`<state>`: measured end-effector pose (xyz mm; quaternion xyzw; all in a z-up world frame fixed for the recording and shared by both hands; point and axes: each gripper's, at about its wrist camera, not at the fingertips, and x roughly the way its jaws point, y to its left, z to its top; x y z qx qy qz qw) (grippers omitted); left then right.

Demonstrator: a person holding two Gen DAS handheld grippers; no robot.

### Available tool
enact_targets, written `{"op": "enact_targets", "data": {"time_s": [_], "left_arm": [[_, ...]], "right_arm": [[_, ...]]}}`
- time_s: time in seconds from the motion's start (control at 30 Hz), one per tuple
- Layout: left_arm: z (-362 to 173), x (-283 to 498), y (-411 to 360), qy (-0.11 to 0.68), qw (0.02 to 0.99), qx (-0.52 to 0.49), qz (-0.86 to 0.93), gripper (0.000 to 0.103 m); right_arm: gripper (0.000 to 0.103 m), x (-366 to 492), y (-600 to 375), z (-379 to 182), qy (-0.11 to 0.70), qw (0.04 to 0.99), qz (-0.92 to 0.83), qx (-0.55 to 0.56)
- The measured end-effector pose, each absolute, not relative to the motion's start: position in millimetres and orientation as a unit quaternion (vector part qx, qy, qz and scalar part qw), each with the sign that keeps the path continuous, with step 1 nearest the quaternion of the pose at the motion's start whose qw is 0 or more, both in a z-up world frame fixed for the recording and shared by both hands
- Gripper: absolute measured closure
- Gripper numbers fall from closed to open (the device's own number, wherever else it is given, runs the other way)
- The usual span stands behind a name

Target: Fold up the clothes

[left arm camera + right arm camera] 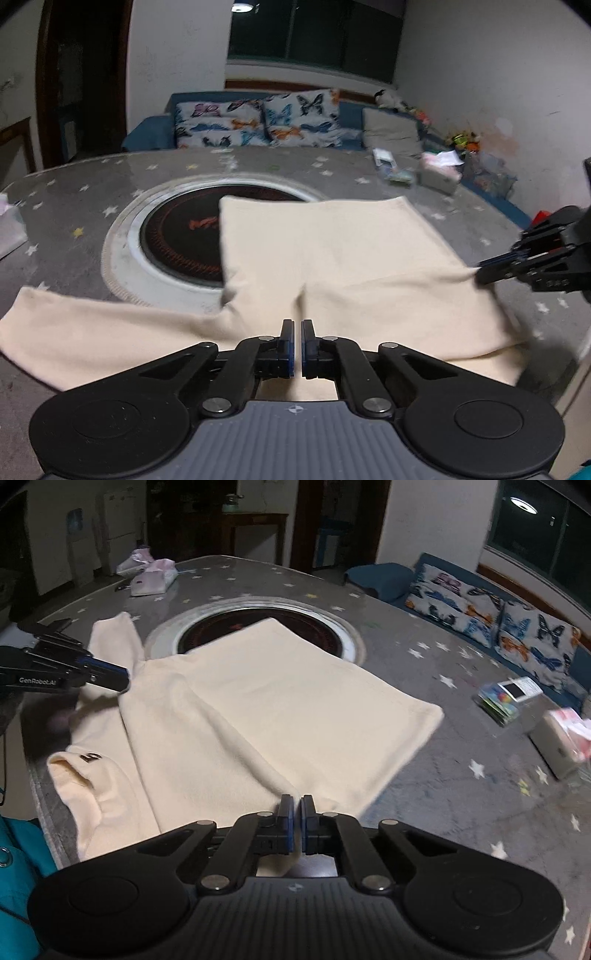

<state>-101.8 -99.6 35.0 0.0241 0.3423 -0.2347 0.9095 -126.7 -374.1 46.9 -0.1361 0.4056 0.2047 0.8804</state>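
Note:
A cream long-sleeved top [332, 251] lies on the grey star-patterned table [74, 184], partly folded over the round black hob inset. One sleeve [92, 332] stretches out to the left. My left gripper [297, 325] is shut on a pinch of the cream cloth near the armpit. My right gripper [297, 801] is shut on the cloth's near edge. In the right wrist view the top [258, 709] shows its collar with a dark label [90, 757] at lower left, and the left gripper [123, 679] grips the cloth by the sleeve. The right gripper also shows in the left wrist view [480, 271].
The round hob inset [177, 240] sits mid-table, partly under the top. Tissue packs and small boxes [439, 173] lie at the table's far right; pink packets [151, 578] at its far left. A blue sofa with butterfly cushions [258, 118] stands behind.

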Motion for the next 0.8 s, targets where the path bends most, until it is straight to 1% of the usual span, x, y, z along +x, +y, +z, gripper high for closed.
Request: {"op": "enact_targets", "data": {"time_s": [0.1,0.23,0.27,0.33,0.37,0.4,0.47,0.53,0.63,0.67,0.7,0.73,0.77,0.8], "left_arm": [[27,-96,-98,0.367,0.902,0.015,-0.227,0.098],[38,-104,-98,0.347,0.907,0.022,-0.237,0.097],[41,-105,-100,0.34,0.908,0.019,-0.243,0.095],[46,-105,-104,0.331,0.908,0.015,-0.256,0.089],[47,-105,-108,0.328,0.907,0.014,-0.263,0.081],[46,-105,-112,0.327,0.908,0.018,-0.262,0.068],[42,-104,-120,0.328,0.909,0.026,-0.257,0.054],[37,-102,-122,0.337,0.906,0.028,-0.256,0.054],[29,-100,-123,0.352,0.9,0.034,-0.254,0.058],[26,-100,-124,0.358,0.898,0.035,-0.255,0.074],[24,-100,-124,0.364,0.895,0.035,-0.257,0.085],[23,-101,-124,0.361,0.897,0.039,-0.253,0.088],[25,-103,-124,0.359,0.898,0.038,-0.252,0.096],[27,-104,-123,0.357,0.899,0.037,-0.251,0.099]], "right_arm": [[0.097,-125,-379,43,0.406,0.884,0.195,-0.123],[0.096,-132,-376,49,0.39,0.893,0.194,-0.113],[0.094,-135,-375,52,0.385,0.894,0.198,-0.113],[0.093,-143,-369,58,0.38,0.893,0.212,-0.113],[0.093,-148,-366,59,0.38,0.891,0.219,-0.114],[0.092,-153,-363,59,0.382,0.889,0.224,-0.116],[0.088,-163,-358,58,0.387,0.885,0.231,-0.119],[0.087,-173,-357,54,0.394,0.882,0.23,-0.118],[0.086,-186,-355,49,0.404,0.878,0.228,-0.117],[0.086,-188,-356,46,0.408,0.877,0.225,-0.116],[0.086,-190,-357,43,0.411,0.877,0.222,-0.114],[0.087,-191,-358,41,0.414,0.876,0.22,-0.112],[0.087,-193,-360,38,0.417,0.876,0.219,-0.109],[0.087,-194,-361,37,0.418,0.876,0.217,-0.108]]}}
